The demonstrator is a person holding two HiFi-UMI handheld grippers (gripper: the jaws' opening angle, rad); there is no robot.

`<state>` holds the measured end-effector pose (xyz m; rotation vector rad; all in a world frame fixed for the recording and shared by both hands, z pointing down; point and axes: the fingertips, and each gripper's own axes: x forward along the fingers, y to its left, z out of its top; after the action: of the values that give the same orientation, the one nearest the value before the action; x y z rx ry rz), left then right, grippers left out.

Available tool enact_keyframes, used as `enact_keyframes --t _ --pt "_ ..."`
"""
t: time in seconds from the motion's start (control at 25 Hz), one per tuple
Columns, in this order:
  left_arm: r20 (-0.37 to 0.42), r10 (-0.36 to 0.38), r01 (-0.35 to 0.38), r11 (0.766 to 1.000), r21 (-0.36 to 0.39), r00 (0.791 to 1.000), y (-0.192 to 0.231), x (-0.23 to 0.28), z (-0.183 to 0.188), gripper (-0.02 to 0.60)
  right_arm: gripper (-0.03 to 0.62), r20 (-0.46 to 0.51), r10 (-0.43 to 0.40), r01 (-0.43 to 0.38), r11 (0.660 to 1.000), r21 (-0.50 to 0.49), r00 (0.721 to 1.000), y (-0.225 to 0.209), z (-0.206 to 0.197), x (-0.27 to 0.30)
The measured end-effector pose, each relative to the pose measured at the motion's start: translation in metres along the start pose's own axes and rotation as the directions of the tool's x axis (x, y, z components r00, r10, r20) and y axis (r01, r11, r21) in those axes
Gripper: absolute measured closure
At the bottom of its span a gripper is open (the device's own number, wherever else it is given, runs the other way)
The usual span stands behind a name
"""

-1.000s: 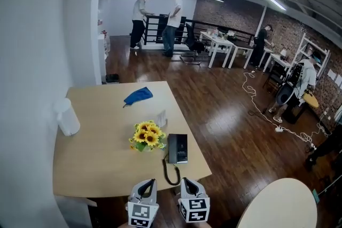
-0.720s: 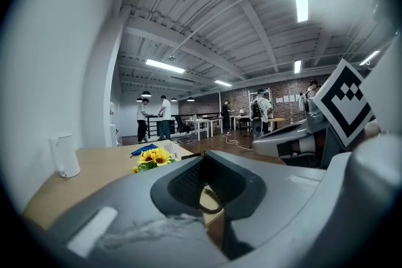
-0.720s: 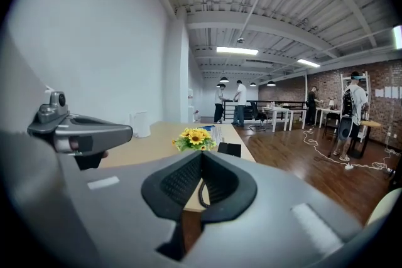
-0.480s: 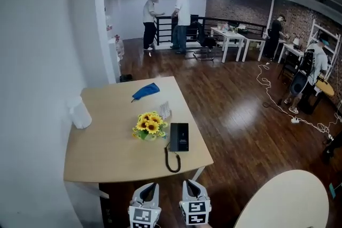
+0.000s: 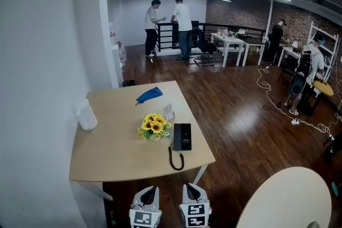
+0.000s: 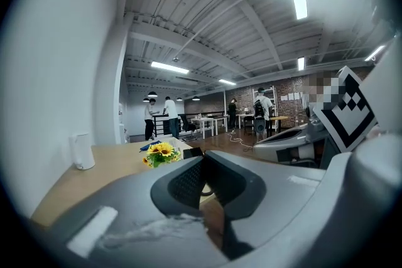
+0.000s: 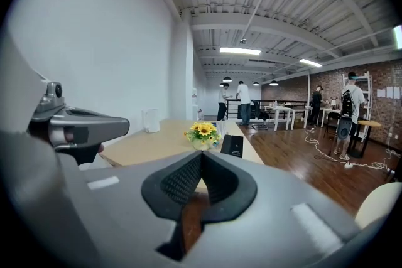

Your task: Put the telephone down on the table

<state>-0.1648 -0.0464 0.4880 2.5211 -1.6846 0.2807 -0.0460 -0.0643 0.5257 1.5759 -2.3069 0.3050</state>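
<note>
Evidently the set-down is already done. The black desk telephone (image 5: 181, 137) lies flat on the light wooden table (image 5: 112, 160), near its near right corner and just right of the bunch of yellow sunflowers (image 5: 154, 126). Its dark coiled cord (image 5: 176, 159) loops toward the near edge.

What has changed is the distance. A second ago the two grippers stood right at the table's near edge, close to the telephone; now the whole table sits farther off, with dark wooden floor (image 5: 240, 131) showing between it and them. The person appears to have backed away, which suggests the task is finished and not merely paused.

The left gripper (image 5: 152, 189) has its jaws closed together with nothing between them, and the right gripper (image 5: 189, 187) is likewise closed and empty. Each gripper view shows the textured pads meeting at the tip.

Some things stay unclear. The telephone is small in every view, so whether the handset rests on its cradle cannot be told. Both gripper bodies are cut off by the bottom edge of the head view. A pale, thin object behind the flowers is too small to name. Farther left stand a blue cloth (image 5: 149, 95) and a white cylindrical container (image 5: 87, 116).
</note>
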Motion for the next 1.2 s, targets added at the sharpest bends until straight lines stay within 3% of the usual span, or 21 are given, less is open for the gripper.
enact_keyframes --t 0.52,0.88,1.2 --pt "-0.01 -0.011 0.011 0.999 -0.04 1.0 0.06 -0.063 -0.036 0.568 0.6 0.006 -0.053 0.053 0.998 -0.02 0.999 0.087 -0.005 -0.02" --pt "-0.008 -0.016 0.016 0.999 -0.035 1.0 0.075 -0.089 -0.056 0.568 0.6 0.017 -0.097 0.097 0.995 -0.022 0.995 0.104 -0.031 -0.036" --pt "-0.011 -0.027 0.026 0.999 -0.026 1.0 0.072 -0.09 -0.062 0.568 0.602 0.0 -0.076 0.076 0.996 -0.039 0.997 0.113 -0.043 -0.036"
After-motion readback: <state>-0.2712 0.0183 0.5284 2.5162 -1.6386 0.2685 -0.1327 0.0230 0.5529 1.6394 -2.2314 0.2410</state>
